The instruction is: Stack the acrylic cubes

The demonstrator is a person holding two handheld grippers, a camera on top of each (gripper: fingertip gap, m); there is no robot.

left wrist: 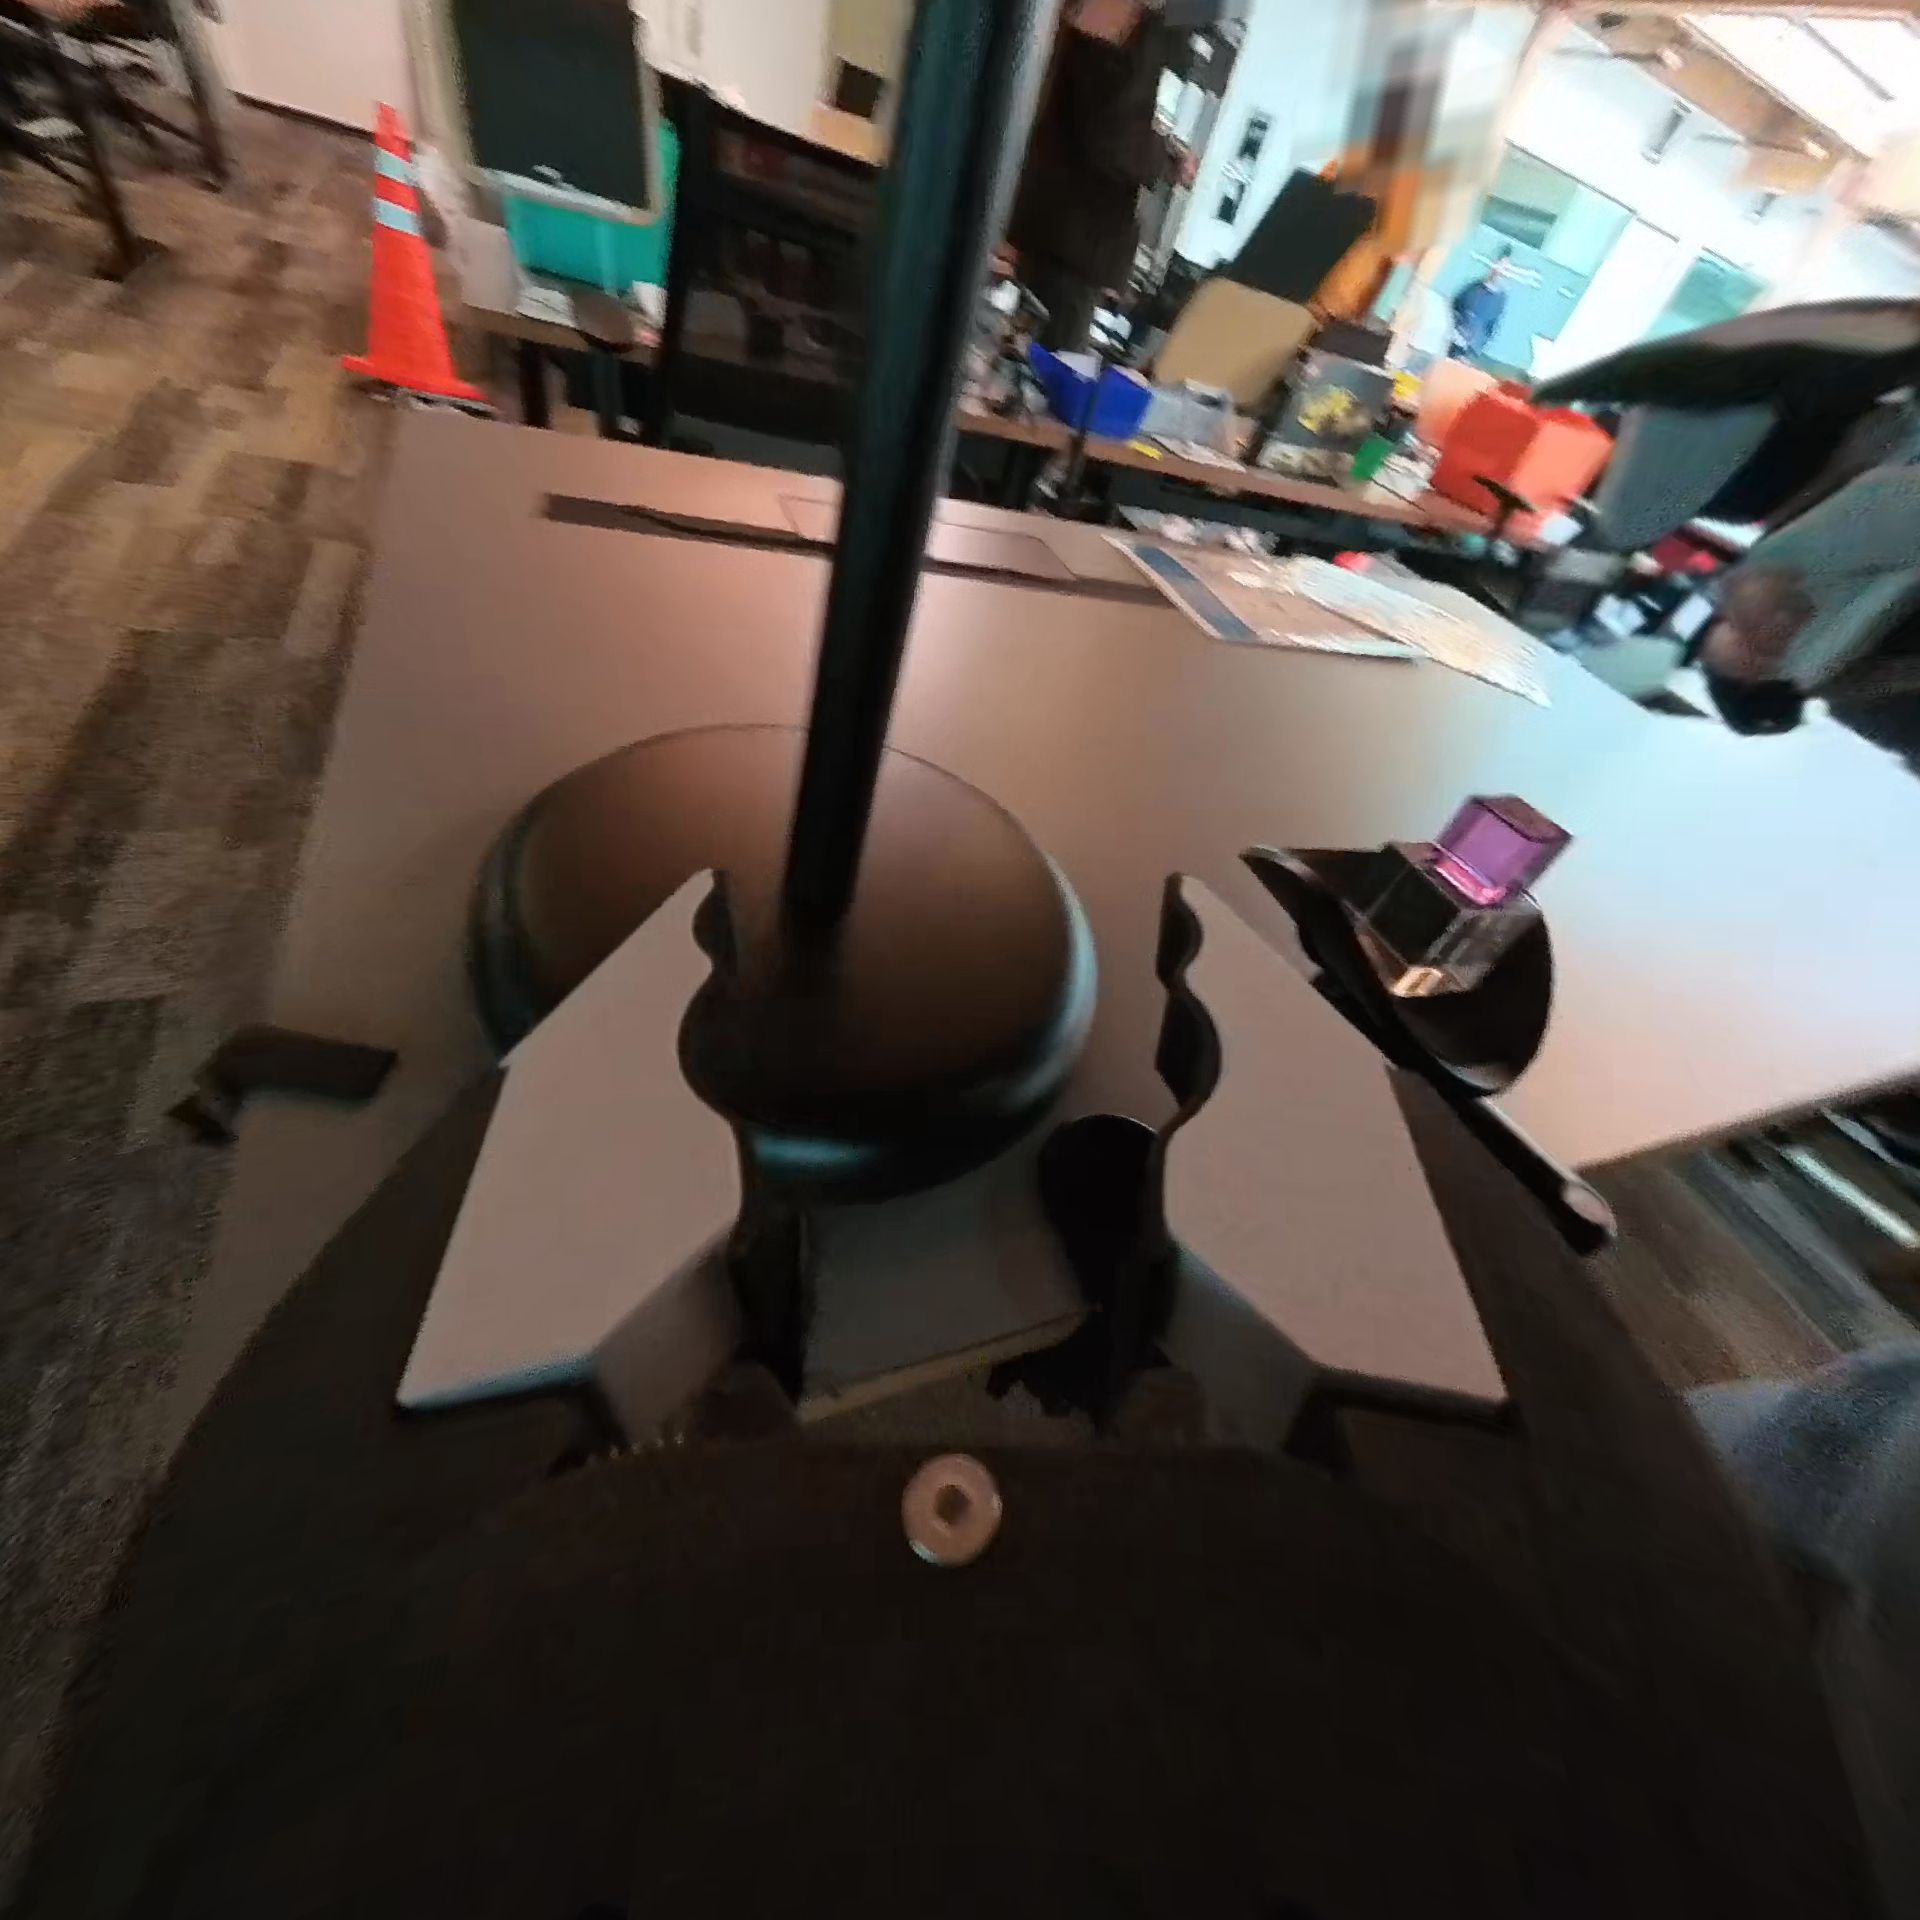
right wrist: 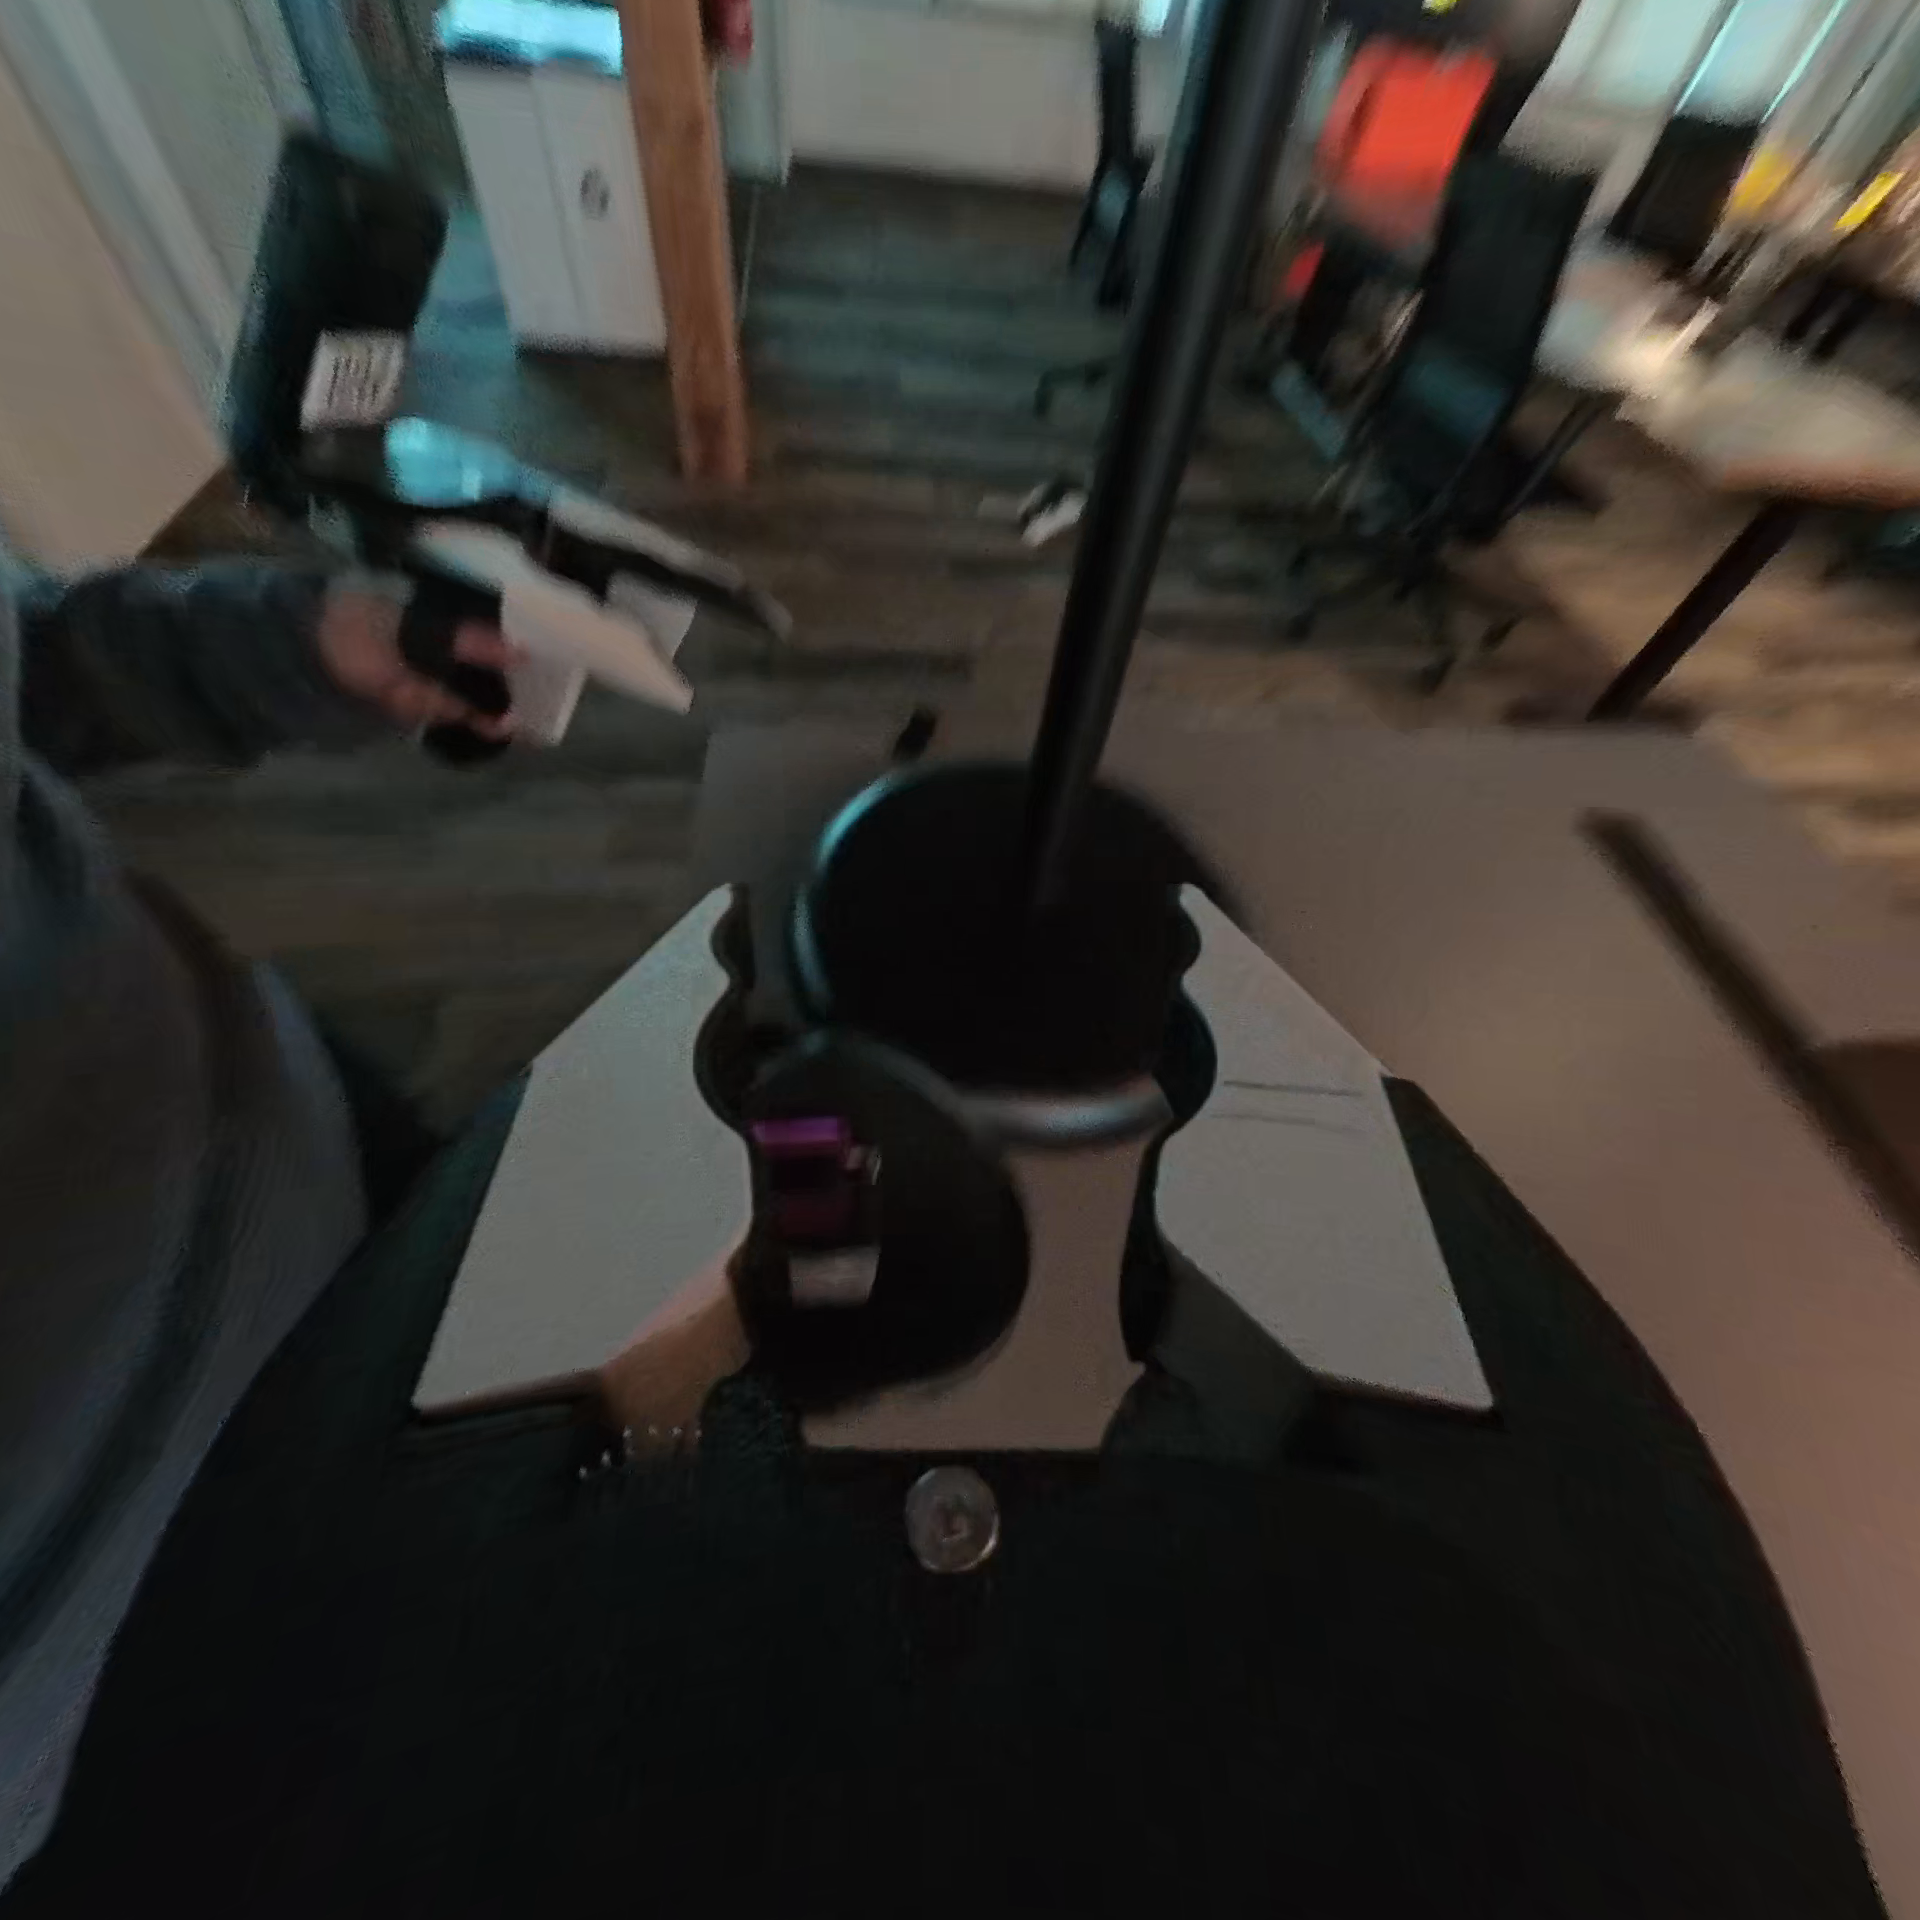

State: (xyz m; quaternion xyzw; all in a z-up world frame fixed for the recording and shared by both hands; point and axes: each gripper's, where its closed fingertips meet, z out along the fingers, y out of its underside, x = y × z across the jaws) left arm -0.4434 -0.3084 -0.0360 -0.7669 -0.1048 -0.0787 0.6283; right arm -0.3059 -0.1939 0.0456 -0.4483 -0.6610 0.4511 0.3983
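Observation:
In the left wrist view my left gripper (left wrist: 945, 888) is open and holds nothing. It hangs over a round black base (left wrist: 644, 831) with a black pole (left wrist: 883, 520) standing on the pale table (left wrist: 1351, 727). To its right a small glass bottle with a purple cap (left wrist: 1455, 914) stands on a black disc (left wrist: 1455, 1039). In the right wrist view my right gripper (right wrist: 958, 904) is open. The bottle (right wrist: 821, 1205) on its disc (right wrist: 935, 1299) stands between its fingers, close to the left one and ungripped. The base (right wrist: 935, 935) and pole (right wrist: 1132, 468) are beyond. A hand holds the left gripper (right wrist: 623, 613) at the left.
An orange traffic cone (left wrist: 405, 270) stands on the carpet at the far left. Papers (left wrist: 1330, 603) lie at the table's far side, with cluttered desks (left wrist: 1247, 436) behind. A wooden post (right wrist: 686, 239) and a dark chair (right wrist: 1455, 343) stand beyond the table.

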